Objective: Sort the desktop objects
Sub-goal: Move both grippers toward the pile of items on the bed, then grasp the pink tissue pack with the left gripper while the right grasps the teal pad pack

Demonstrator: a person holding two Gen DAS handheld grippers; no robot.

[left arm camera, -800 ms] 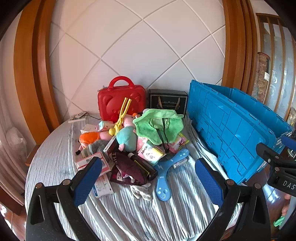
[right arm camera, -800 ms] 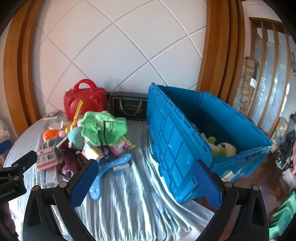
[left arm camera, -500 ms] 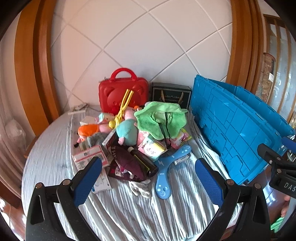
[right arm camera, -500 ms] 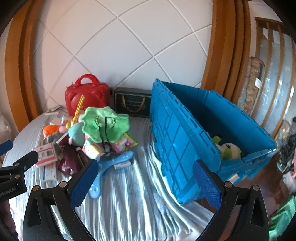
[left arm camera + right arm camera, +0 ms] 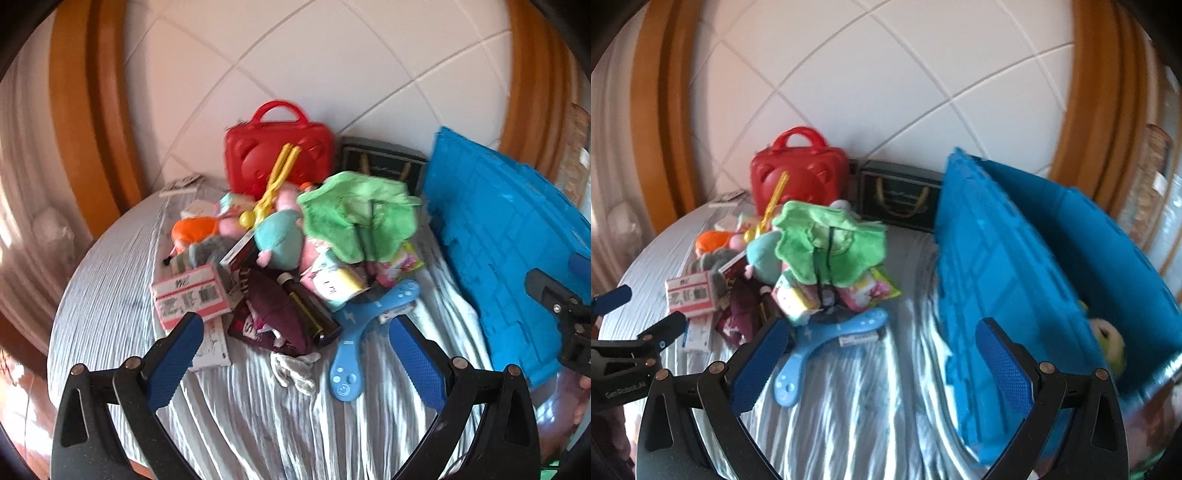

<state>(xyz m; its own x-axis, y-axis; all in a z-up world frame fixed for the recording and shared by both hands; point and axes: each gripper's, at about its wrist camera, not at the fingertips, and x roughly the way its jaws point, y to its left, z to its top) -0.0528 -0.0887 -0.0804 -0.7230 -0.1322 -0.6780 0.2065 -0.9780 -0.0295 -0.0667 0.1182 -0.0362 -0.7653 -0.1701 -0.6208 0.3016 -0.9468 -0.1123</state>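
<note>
Beside bin — boomerang [image 5: 364,328] diagonal, upper-right

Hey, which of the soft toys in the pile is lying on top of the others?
The green plush sits highest, draped over the teal plush and packets; the orange plush lies low at the pile's left.

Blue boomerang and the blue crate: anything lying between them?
No, only bare striped tablecloth separates the blue boomerang from the blue crate, clearest in the right wrist view.

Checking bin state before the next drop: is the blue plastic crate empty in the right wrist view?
No, a green and white plush toy already lies inside the blue plastic crate, against its near wall.
</note>
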